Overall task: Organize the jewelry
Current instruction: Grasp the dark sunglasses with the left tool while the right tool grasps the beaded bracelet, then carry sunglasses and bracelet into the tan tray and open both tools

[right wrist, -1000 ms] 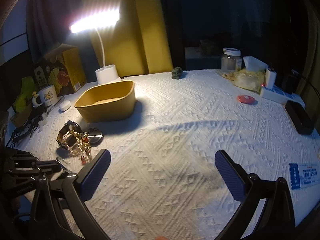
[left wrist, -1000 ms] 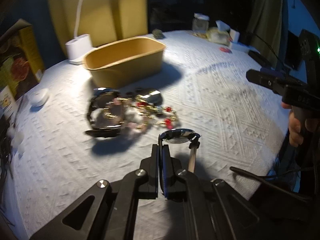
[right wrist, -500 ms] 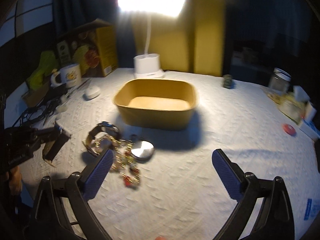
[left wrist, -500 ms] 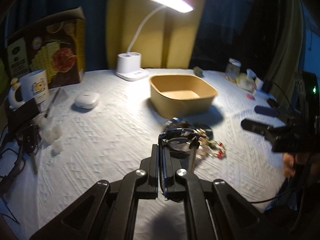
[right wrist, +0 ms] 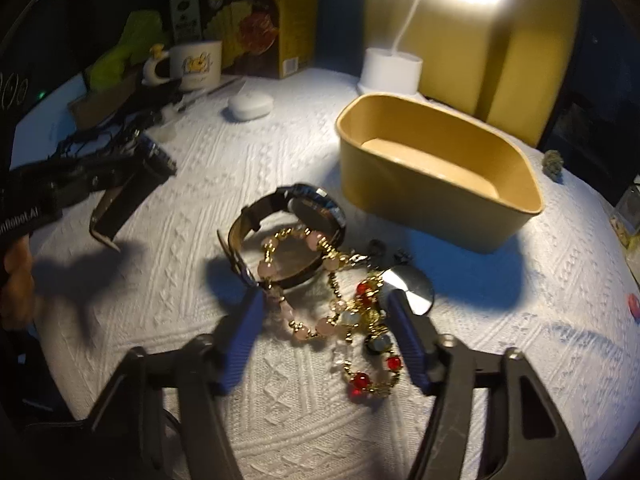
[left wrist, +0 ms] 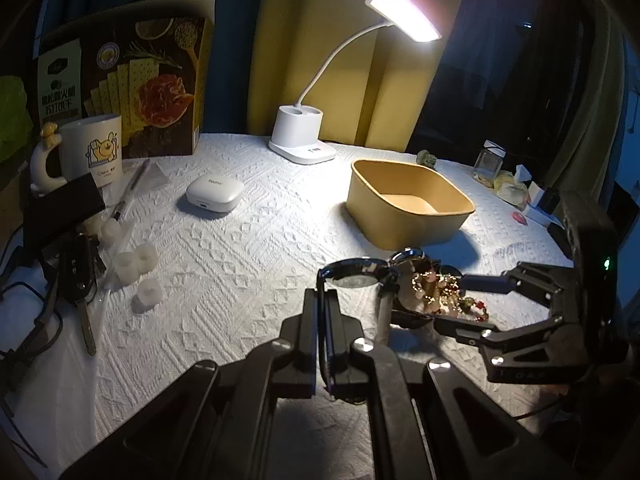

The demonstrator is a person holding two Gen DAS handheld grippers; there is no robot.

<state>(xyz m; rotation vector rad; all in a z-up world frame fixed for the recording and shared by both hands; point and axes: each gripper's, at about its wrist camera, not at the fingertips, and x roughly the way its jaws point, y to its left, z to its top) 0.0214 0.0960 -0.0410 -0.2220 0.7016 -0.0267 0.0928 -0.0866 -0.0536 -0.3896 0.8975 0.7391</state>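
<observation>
While the left gripper [left wrist: 326, 308] clamps a watch [left wrist: 354, 276], beaded bracelets [right wrist: 344, 312] lie between the spread right gripper [right wrist: 326, 312]

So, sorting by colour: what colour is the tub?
Mustard yellow tub; clearest in the right wrist view.

White tablecloth [right wrist: 168, 320] with raised diamond weave, tan-yellow tub [right wrist: 436, 172] far right, pink-and-gold bead bracelet [right wrist: 296, 276], red-and-gold beads [right wrist: 372, 376], black watch strap [right wrist: 256, 220], white lamp [left wrist: 304, 136] far.
</observation>
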